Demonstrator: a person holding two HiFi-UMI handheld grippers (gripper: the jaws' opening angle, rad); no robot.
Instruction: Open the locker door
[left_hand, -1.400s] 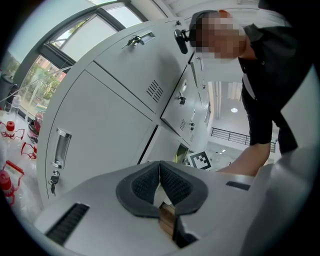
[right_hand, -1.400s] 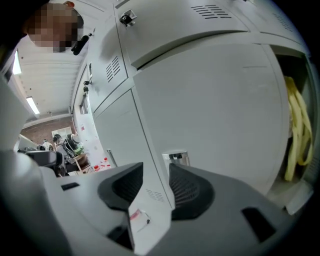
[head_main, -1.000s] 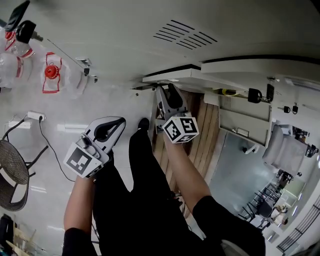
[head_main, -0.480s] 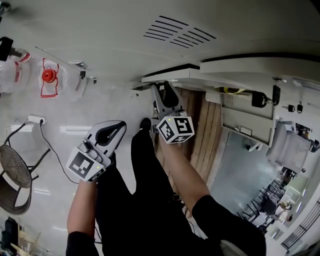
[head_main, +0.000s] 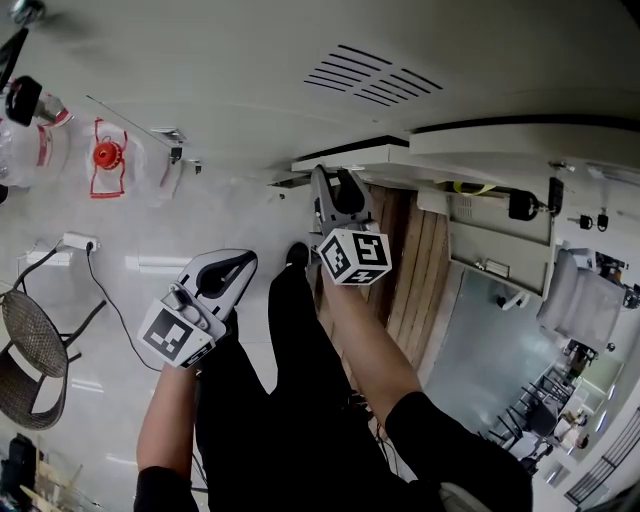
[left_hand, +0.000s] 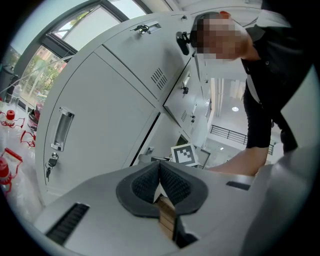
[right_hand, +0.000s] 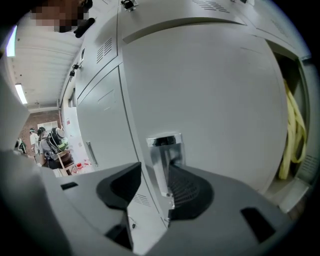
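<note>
Right gripper: your right gripper (right_hand: 156, 172) is at the free edge of the locker door (right_hand: 210, 85). Its jaws stand apart and straddle that edge at the chrome handle (right_hand: 162, 155).
Right pads: the right-hand pad (right_hand: 187, 190) lies against the handle plate. The left-hand pad sits apart from the door's edge, with the neighbouring locker front showing in the gap.
Locker door: it stands ajar. In the head view you see it edge-on as a white slab (head_main: 350, 155) jutting from the row of lockers, with your right gripper (head_main: 330, 178) just under it.
Open compartment: to the right of the door, in the right gripper view, a compartment (right_hand: 302, 195) shows its inside. You cannot tell whether this door belongs to it.
Contents: a yellow hose-like loop (right_hand: 295, 125) hangs down inside that compartment. The head view shows a bit of the same yellow (head_main: 465, 187) at the locker's front.
Left gripper: your left gripper (left_hand: 160, 166) has its jaws pressed together with nothing between them. In the head view it hangs (head_main: 240, 262) beside your leg, well apart from the door.
Other lockers: the left gripper view shows closed lockers (left_hand: 110, 100). The nearest has a recessed grip (left_hand: 62, 129) and a key in the lock (left_hand: 50, 161) below it. Their insides are hidden.
Floor side: a clear container with a red cap (head_main: 108, 155) lies off to the left. Its contents are too blurred to tell.
</note>
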